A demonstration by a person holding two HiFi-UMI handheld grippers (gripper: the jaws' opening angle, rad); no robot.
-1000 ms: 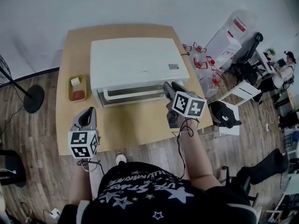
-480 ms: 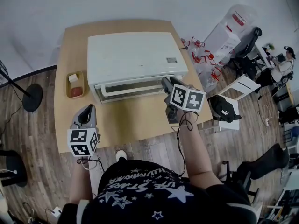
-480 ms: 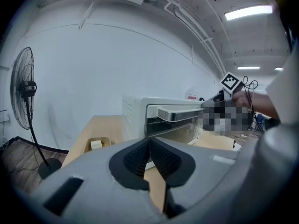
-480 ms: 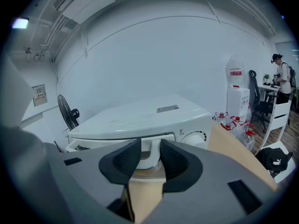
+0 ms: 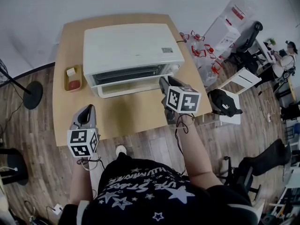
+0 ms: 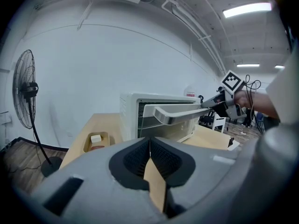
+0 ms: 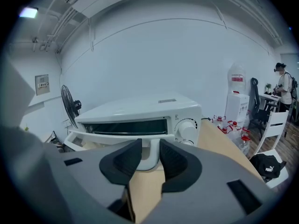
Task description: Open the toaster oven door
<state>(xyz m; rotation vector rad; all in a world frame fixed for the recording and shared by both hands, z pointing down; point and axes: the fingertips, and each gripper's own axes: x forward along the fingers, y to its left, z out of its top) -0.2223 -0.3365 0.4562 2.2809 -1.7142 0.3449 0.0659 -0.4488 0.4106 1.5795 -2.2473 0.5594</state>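
- The white toaster oven (image 5: 131, 43) sits at the middle of the wooden table (image 5: 136, 118), its front facing the person.
- Its door (image 5: 129, 87) is tilted partly open at the top, showing a dark gap; what is inside cannot be made out.
- The right gripper (image 5: 165, 84) is at the right end of the door handle (image 7: 150, 157), and its jaws are closing on the handle, which lies between the pads.
- The left gripper (image 5: 86, 112) rests near the table's front edge, jaws together and empty.
- A small tray (image 5: 66, 78) left of the oven holds a white block (image 5: 71, 71) and a red piece (image 5: 74, 84).
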